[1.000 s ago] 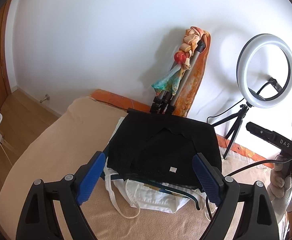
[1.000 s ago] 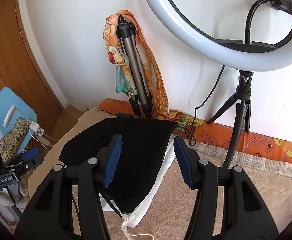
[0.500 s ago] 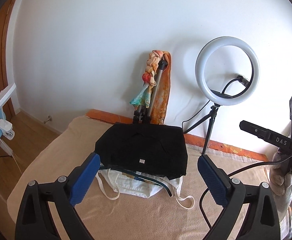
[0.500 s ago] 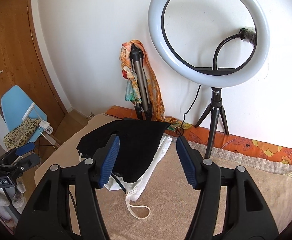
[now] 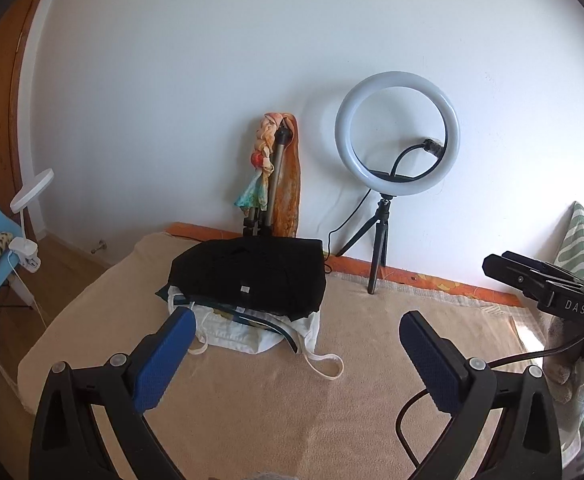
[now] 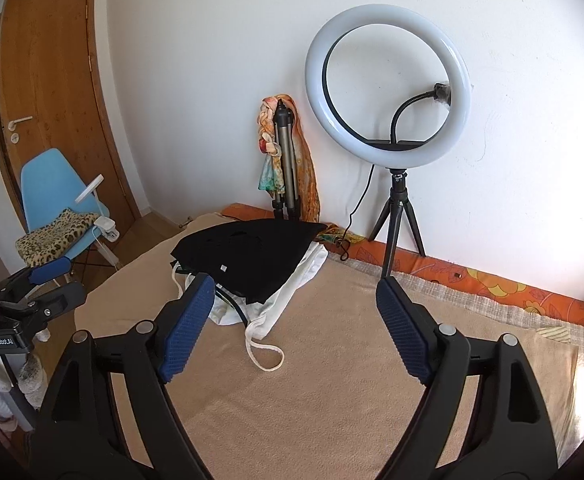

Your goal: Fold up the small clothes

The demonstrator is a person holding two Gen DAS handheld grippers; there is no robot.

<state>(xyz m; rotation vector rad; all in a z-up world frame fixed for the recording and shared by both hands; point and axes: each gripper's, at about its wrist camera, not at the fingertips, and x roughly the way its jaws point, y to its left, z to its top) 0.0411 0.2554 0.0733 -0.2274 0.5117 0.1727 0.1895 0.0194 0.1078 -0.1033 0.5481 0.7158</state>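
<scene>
Now both grippers empty, jaws just widened; black garment folded atop pile.

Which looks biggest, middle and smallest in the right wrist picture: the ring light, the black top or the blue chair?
1. Ring light
2. Black top
3. Blue chair
Top and light are close; nearness may mislead.

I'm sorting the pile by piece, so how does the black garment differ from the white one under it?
The black garment lies on top, folded into a flat, neat block; the white garment sits beneath, only its rumpled near edge showing. The black one shows a small pale tag and no straps, while the white one trails loose loops onto the beige blanket. Both rest in one stack, untouched by either gripper.
</scene>
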